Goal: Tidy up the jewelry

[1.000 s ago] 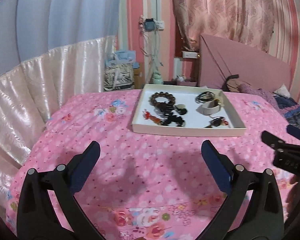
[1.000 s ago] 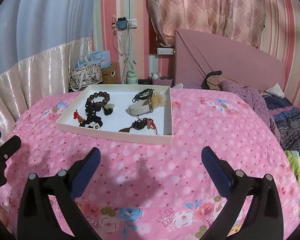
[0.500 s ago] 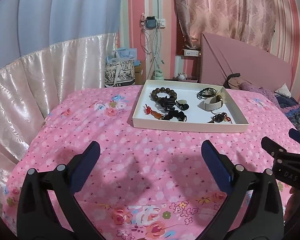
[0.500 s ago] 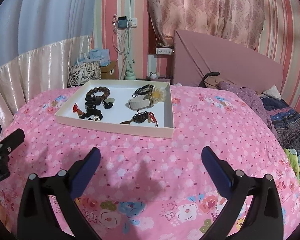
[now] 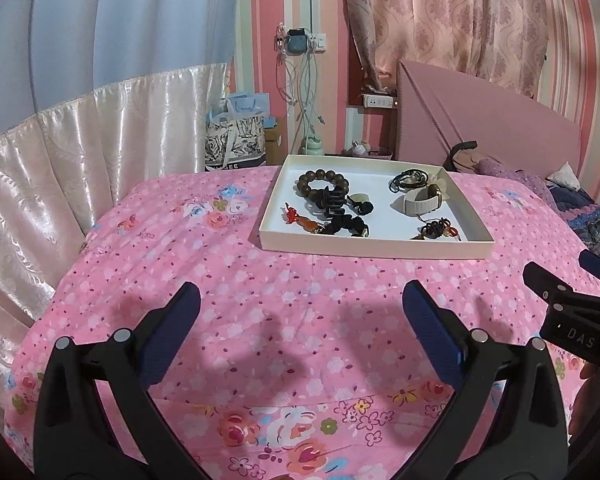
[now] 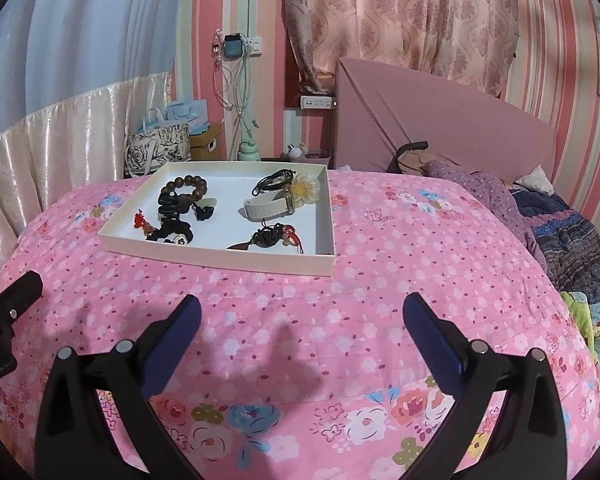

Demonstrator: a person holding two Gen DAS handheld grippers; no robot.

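Both my left gripper point(image 5: 300, 312) and right gripper point(image 6: 300, 320) gape wide, empty, bare bedspread point(image 5: 260, 280) stretching ahead to the tray's point(image 5: 372, 249) near edge.

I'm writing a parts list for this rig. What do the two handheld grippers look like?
Both match: the left gripper and right gripper have black plastic frames with silver rivets and two splayed fingers lined with dark blue textured pads. The right gripper's body, seen from the left wrist camera, carries white lettering "DAS". No cables or sleeves show.
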